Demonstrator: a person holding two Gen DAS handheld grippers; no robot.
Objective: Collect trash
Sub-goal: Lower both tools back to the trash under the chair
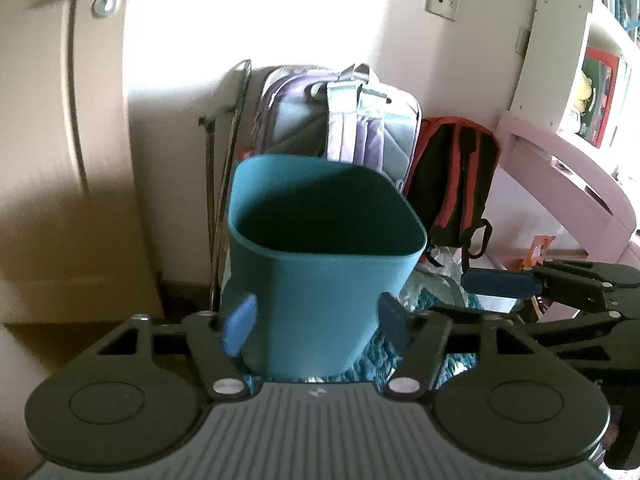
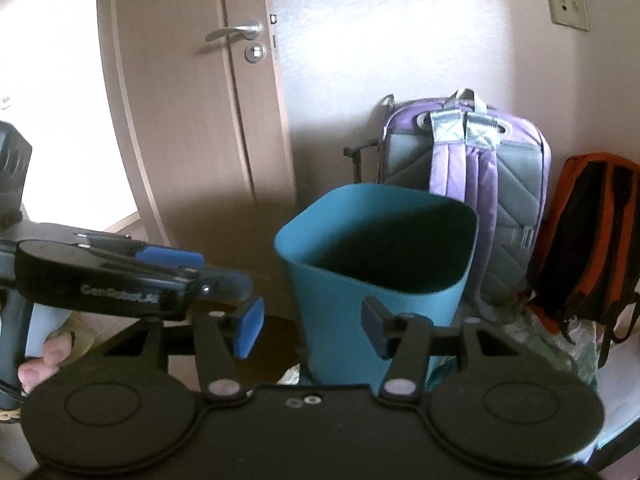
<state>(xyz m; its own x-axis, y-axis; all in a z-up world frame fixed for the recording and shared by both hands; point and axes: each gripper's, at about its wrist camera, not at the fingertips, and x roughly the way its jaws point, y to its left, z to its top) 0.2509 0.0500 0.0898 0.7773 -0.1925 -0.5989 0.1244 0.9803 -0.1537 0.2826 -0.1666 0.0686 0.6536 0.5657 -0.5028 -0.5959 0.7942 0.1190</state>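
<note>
Our left claw (image 1: 318,322) is spread wide and released, blue pads either side of the teal trash bin (image 1: 320,264), with nothing gripped; whether the pads touch the bin wall we cannot tell. Our right claw (image 2: 310,322) is released too, fingers parted, its right finger in front of the teal trash bin (image 2: 380,264) and its left pad out in open air beside it. From the left wrist we catch the right claw (image 1: 500,284) coming in at the right edge, near the bin, and from the right wrist the left claw (image 2: 192,268) reaches in from the left, with a hand (image 2: 44,360) wrapped on its handle. The bin stands upright, mouth open, dark inside, and we cannot see any contents. It sits on a blue-green knitted-looking rug (image 1: 380,360). Right behind it leans a purple and grey backpack (image 2: 480,184), with a black and orange backpack (image 2: 588,236) beside that, both against the wall. Crumpled clear plastic (image 2: 560,340) lies at the foot of the orange one. Further left, a wooden door (image 2: 192,120) with a silver lever handle (image 2: 236,34).
</note>
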